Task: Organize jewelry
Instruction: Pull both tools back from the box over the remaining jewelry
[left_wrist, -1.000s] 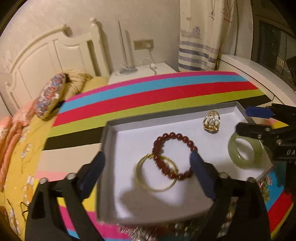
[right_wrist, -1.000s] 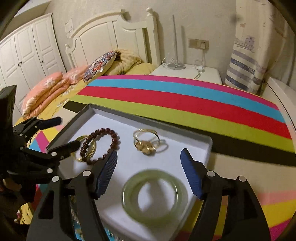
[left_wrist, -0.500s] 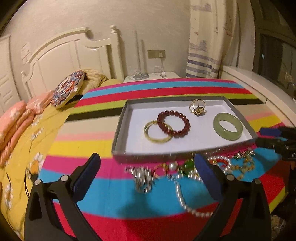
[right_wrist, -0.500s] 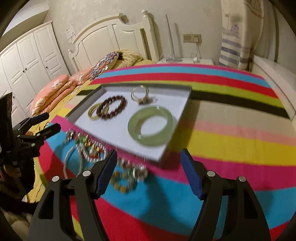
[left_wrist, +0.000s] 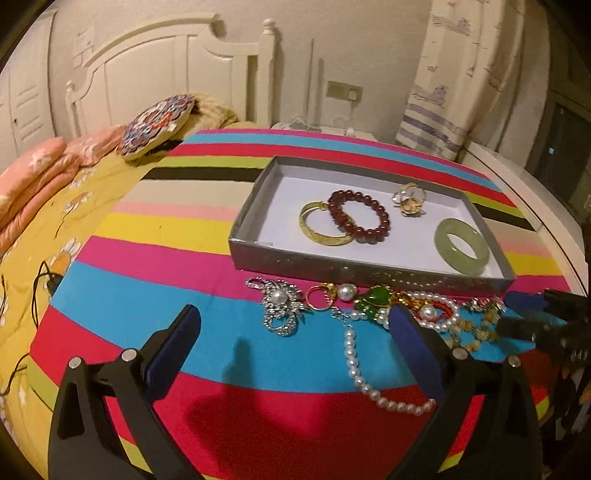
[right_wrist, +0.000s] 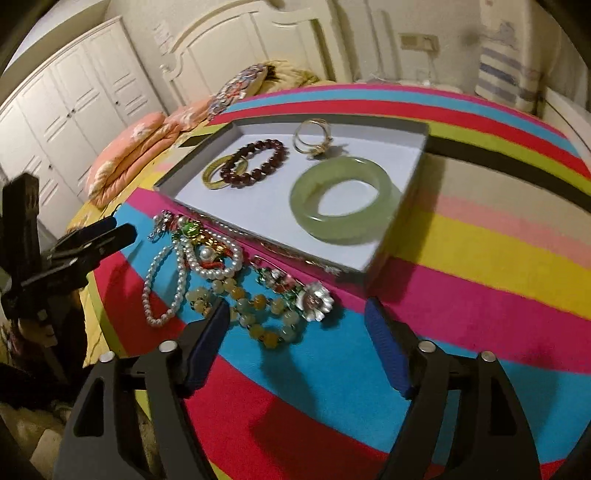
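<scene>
A grey tray (left_wrist: 332, 264) with a white floor lies on the striped bedspread. In it are a gold bangle (left_wrist: 321, 238), a dark red bead bracelet (left_wrist: 364, 210), a gold ring piece (left_wrist: 408, 197) and a green jade bangle (right_wrist: 341, 201). Loose jewelry lies before the tray: a silver brooch (left_wrist: 279, 302), a pearl necklace (left_wrist: 354, 365) and a yellow-green bead string (right_wrist: 258, 314). My left gripper (left_wrist: 293, 325) hovers open, short of the pile. The right gripper (right_wrist: 297, 314) has its jaws opening; the bead string shows in the gap, and neither pad presses on it.
The bedspread (right_wrist: 480, 240) covers a raised round surface beside a bed with a white headboard (left_wrist: 166, 66) and pillows (left_wrist: 159, 125). A white wardrobe (right_wrist: 74, 92) stands at the left, a curtain (left_wrist: 461, 74) at the right. A black cable (left_wrist: 40, 284) lies on the yellow sheet.
Both grippers have drawn back from over the tray toward the near edge. The tray now sits farther off, and the loose jewelry pile has come into view in front of it.
</scene>
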